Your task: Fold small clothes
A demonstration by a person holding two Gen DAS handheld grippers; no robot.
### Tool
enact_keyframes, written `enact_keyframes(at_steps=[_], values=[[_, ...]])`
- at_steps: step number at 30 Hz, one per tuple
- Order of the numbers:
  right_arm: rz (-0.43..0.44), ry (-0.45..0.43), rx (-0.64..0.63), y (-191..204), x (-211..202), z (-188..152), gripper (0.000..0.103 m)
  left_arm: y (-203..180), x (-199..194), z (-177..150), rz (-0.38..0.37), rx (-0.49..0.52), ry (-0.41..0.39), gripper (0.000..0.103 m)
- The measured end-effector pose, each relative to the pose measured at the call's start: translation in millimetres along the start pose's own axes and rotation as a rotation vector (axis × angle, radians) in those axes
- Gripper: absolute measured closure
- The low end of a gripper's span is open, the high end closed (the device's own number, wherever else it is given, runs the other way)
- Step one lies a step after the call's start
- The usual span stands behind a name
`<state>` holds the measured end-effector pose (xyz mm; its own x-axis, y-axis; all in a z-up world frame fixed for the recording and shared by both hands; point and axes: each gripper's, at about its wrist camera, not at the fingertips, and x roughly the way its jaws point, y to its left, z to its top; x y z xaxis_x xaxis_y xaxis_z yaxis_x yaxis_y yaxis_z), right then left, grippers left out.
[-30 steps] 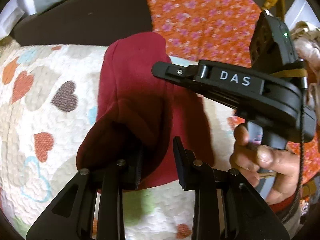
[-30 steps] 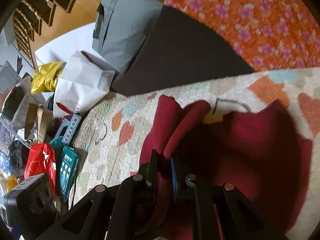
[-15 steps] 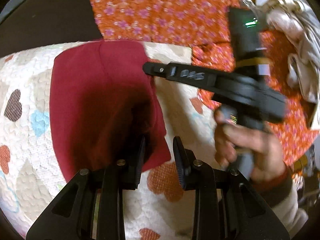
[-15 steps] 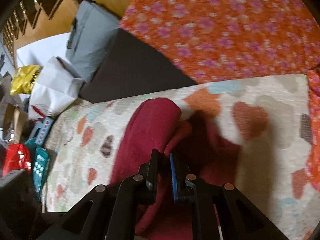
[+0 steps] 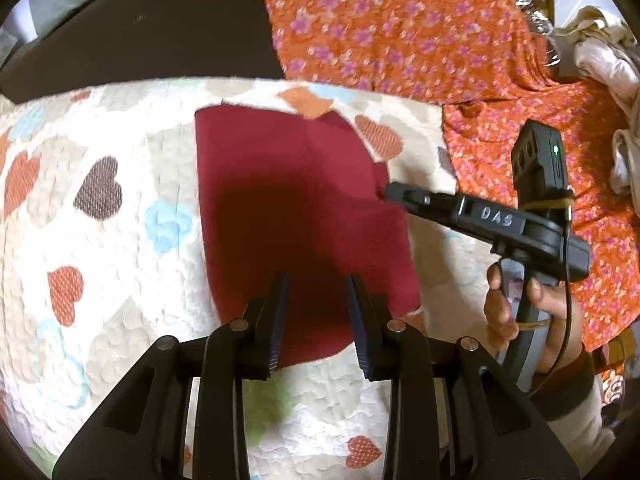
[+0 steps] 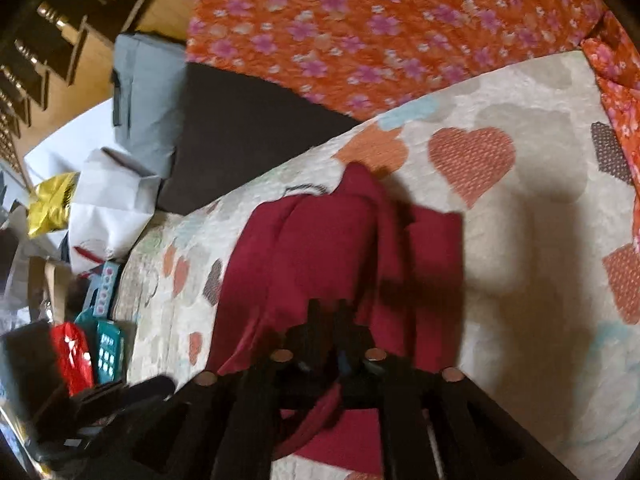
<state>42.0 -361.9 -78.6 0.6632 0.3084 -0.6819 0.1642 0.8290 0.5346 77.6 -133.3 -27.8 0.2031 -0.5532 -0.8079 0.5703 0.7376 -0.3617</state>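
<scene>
On the quilt [image 5: 120, 240] with the colored hearts lies the dark red cloth [image 5: 296, 208], folded over and mostly flat. It sits near the middle of the quilt, and an orange flowered blanket [image 5: 400, 28] lies past it and to the right. The left hand-held gripper [image 5: 316, 312] is above the near edge of the cloth with its two fingers spread apart, and nothing is between them. The right hand-held gripper [image 5: 390, 194] reaches in from the right side, held by a hand [image 5: 528, 316], and its tip meets the right edge of the cloth. In the right wrist view its fingers [image 6: 314, 316] are close together, pinching a bunched-up bit of the red cloth, which rises in a fold in front of them. A gray pillow [image 6: 144, 100] and a white bag [image 6: 108, 204] sit far off to the left, beyond the quilt.
</scene>
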Motion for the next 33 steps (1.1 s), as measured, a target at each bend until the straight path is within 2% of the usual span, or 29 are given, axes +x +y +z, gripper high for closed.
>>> enact_keyframes(at_steps=[1,6,11,13,14,16,17,19,21,23,25,27,29,32,33], values=[[-0.006,0.006,0.014,-1,5,-1,0.060,-2,4,-3,0.000,0.007,0.013,0.075],[0.040,0.005,0.128,-14,23,2,0.059,-22,26,-19,-0.004,0.087,0.068,0.075],[0.004,0.030,0.155,-22,47,9,0.057,-37,49,-29,0.006,0.150,0.122,0.075],[0.014,0.018,0.176,-26,52,11,0.057,-37,56,-31,0.013,0.149,0.136,0.075],[0.020,0.012,0.173,-26,52,11,0.057,-36,57,-32,0.012,0.144,0.139,0.075],[0.005,0.007,0.115,-19,52,12,0.069,-35,54,-30,0.000,0.132,0.142,0.075],[-0.006,0.006,0.075,-13,49,13,0.081,-33,50,-28,-0.012,0.126,0.140,0.075],[-0.041,-0.025,-0.004,-2,38,14,0.088,-31,38,-26,-0.035,0.123,0.126,0.075],[-0.100,-0.092,-0.111,14,17,17,0.089,-33,22,-25,-0.047,0.146,0.088,0.075],[-0.179,-0.137,-0.187,25,6,20,0.090,-33,10,-24,-0.022,0.175,0.051,0.075],[-0.241,-0.139,-0.221,25,10,20,0.090,-33,10,-24,0.004,0.185,0.044,0.070],[-0.283,-0.084,-0.212,12,27,19,0.090,-27,20,-24,0.039,0.166,0.073,0.070],[-0.289,-0.031,-0.161,-4,43,13,0.089,-19,31,-25,0.071,0.125,0.117,0.070],[-0.256,-0.059,-0.089,-11,18,7,0.079,-13,34,-26,0.106,0.100,0.123,0.070],[-0.242,-0.066,-0.086,-7,4,3,0.079,-12,32,-25,0.115,0.095,0.114,0.070]])
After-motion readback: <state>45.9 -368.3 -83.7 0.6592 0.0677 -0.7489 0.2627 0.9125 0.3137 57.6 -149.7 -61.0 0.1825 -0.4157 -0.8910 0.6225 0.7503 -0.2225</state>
